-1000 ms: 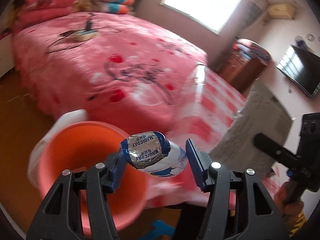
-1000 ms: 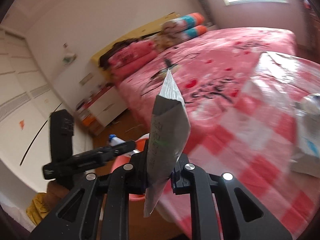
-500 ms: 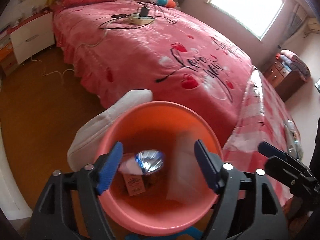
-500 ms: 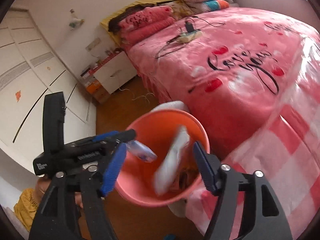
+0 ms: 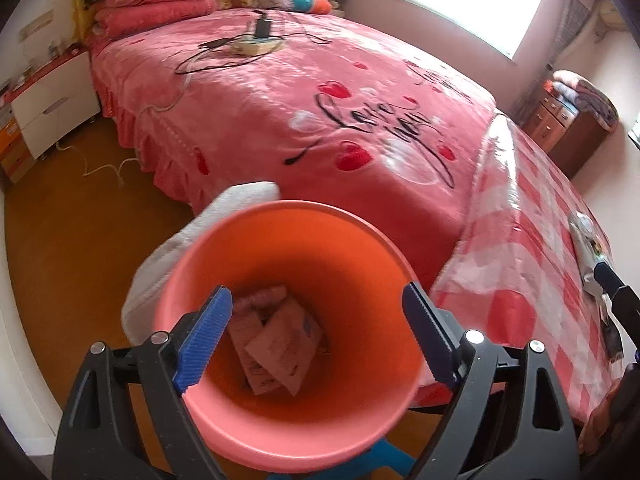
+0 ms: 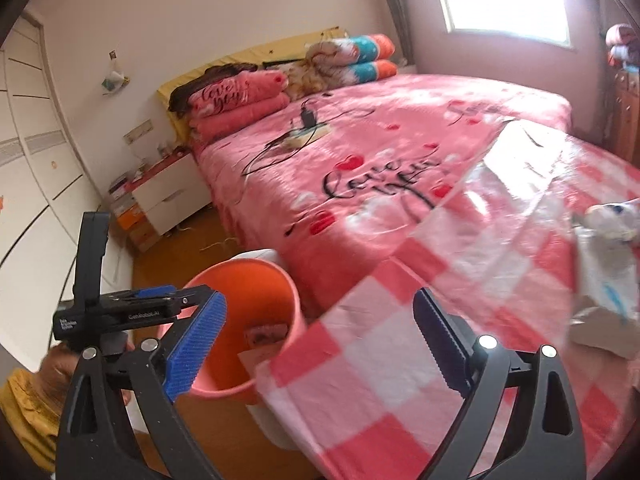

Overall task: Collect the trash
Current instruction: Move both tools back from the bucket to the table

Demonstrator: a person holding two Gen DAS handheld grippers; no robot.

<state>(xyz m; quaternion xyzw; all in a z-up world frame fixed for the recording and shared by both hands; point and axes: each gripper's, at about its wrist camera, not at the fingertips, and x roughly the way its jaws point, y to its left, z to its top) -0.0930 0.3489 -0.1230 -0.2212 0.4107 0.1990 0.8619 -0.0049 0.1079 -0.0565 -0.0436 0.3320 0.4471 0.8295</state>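
Opening with nothing between them, both tongs are empty: left tongs sit over the orange bin, while remaining wrappers lie right of frame on the checkered bench, nearer the right tongs.

The left gripper no longer pinches the foil wrapper, and its jaws are opening with nothing between them. The right gripper has let go of the grey packet, its jaws opening empty too. Both pieces now lie among the wrappers inside the orange bin.
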